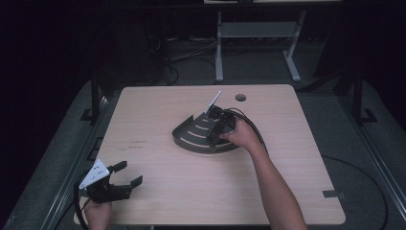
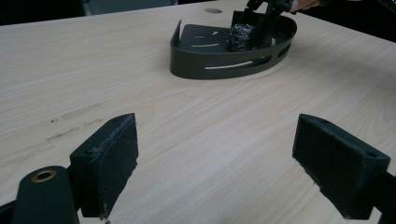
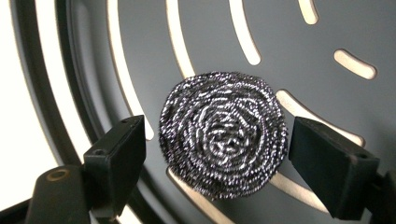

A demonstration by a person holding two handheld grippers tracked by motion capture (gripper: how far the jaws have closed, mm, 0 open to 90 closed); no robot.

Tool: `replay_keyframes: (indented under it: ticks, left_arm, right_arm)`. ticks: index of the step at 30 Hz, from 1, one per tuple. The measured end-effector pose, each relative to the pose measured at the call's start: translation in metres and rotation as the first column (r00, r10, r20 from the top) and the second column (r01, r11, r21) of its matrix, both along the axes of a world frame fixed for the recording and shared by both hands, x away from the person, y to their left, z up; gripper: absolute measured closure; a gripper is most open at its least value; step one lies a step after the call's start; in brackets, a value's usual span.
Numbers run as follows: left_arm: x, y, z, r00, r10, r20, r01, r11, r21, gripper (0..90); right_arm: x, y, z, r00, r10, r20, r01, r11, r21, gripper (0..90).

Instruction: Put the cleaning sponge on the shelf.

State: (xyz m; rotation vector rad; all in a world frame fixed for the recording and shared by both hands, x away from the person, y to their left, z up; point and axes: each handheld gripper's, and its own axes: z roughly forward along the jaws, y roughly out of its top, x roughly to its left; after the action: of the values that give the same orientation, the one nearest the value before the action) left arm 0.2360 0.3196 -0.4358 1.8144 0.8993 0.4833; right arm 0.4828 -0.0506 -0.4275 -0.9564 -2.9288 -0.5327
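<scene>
A round steel-wool scourer (image 3: 223,134) lies on the slotted floor of a dark, fan-shaped metal rack (image 1: 189,138) that sits near the middle of the wooden table (image 1: 158,191). The right claw (image 3: 217,154) points down into the rack with its two black jaws standing on either side of the scourer; in the right gripper view a narrow gap shows between each pad and the coiled wire, so the claw is released and the scourer rests on the rack by itself. In the high view the right claw (image 1: 216,125) and the hand behind it cover the scourer, and a white plate sticks up from the top of that claw. From the left gripper view the scourer (image 2: 242,36) looks dark and small against the rack's inner floor, seemingly close to the back wall, though the angle is too low to be sure. The left claw (image 1: 125,174) rests at the near left corner of the table, well apart from the rack, its jaws spread wide with only bare wood between them (image 2: 215,163).
</scene>
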Motion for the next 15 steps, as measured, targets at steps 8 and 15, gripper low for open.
replay_keyframes:
  ticks: [8, 15]
  left_arm:
    - [0.0, -0.001, -0.001, 1.0, -0.001, -0.003, 0.001, 1.0, 0.009, 13.7]
    - [-0.001, -0.001, -0.001, 1.0, -0.006, -0.004, 0.006, 0.9999, 0.012, 13.7]
  right_arm:
    - [-0.004, -0.008, 0.014, 0.9997, -0.002, 0.024, 0.001, 0.999, 0.033, 18.5]
    - [-0.01, -0.016, 0.021, 0.9994, -0.007, 0.034, 0.006, 0.999, 0.039, 18.1]
